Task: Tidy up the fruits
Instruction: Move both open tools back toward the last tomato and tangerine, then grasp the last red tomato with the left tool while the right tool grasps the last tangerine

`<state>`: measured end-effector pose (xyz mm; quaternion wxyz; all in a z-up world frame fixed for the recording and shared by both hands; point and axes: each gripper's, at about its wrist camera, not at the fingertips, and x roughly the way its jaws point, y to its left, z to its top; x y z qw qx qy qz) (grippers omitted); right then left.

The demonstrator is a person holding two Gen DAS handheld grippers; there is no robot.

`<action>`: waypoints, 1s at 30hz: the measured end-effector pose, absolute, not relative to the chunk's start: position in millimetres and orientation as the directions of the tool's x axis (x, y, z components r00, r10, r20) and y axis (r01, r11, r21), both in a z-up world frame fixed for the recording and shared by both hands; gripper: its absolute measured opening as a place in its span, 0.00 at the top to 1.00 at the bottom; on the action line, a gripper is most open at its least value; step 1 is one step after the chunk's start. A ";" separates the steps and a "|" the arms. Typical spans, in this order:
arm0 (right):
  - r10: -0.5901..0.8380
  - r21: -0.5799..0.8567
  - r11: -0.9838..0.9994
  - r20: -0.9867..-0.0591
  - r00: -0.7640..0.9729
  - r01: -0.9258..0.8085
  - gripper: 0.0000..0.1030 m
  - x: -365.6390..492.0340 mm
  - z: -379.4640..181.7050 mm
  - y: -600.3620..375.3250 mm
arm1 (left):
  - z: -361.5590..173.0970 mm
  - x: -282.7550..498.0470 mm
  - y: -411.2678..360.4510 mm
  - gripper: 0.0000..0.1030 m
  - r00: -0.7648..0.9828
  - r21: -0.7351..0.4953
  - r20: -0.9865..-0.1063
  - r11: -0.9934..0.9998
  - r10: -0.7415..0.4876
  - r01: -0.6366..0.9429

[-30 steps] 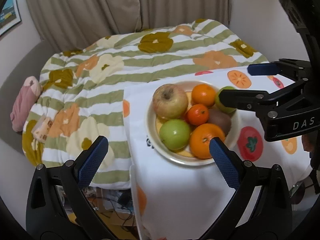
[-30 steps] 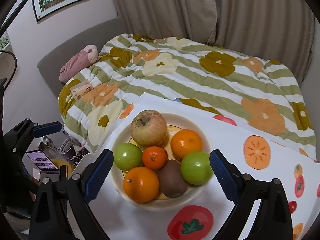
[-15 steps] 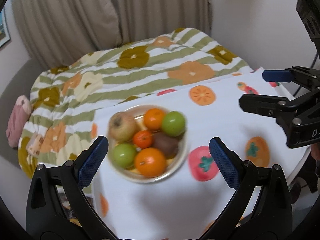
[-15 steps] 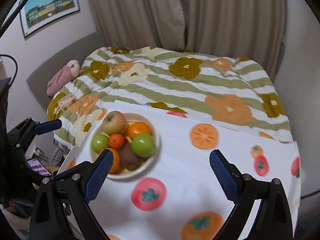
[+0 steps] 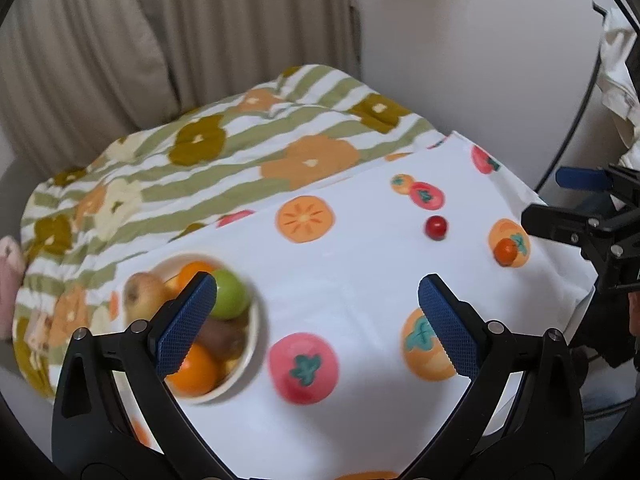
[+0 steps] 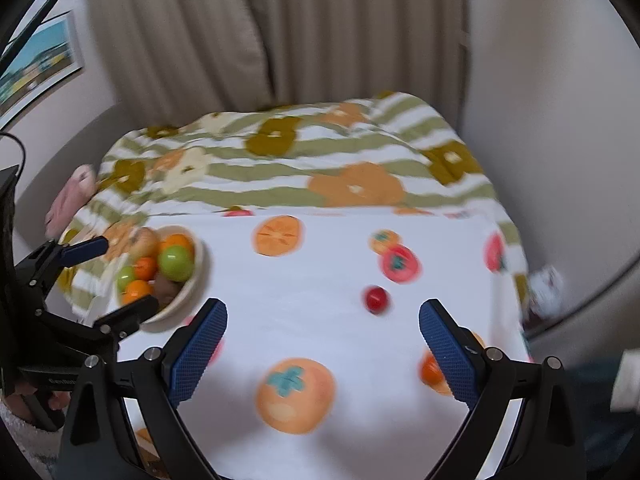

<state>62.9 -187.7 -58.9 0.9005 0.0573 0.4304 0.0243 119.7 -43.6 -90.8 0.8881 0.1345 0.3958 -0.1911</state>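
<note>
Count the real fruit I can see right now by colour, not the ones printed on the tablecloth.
Orange: 3, all in the bowl, one being the small one
Green: 2, in the bowl
Yellowish-red apple: 1
Brown kiwi: 1
Small red fruit: 1, loose on the cloth
Small orange-red fruit: 1, loose nearer the right edge
Total: 9

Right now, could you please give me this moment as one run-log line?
left claw: open, empty | right claw: open, empty | bowl: full | red tomato: loose
</note>
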 end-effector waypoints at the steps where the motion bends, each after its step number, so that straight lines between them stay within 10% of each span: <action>1: 0.079 0.124 0.992 -0.778 0.623 0.029 0.06 59.9 -63.0 -195.0 | -93.0 121.3 -50.4 0.00 0.608 0.088 -0.757 0.884 -0.240 0.459; 30: -0.010 0.143 0.943 -0.891 0.454 0.302 0.18 38.2 -184.7 -279.3 | -219.6 187.3 -213.4 0.19 0.446 0.146 -0.849 0.685 -0.283 0.713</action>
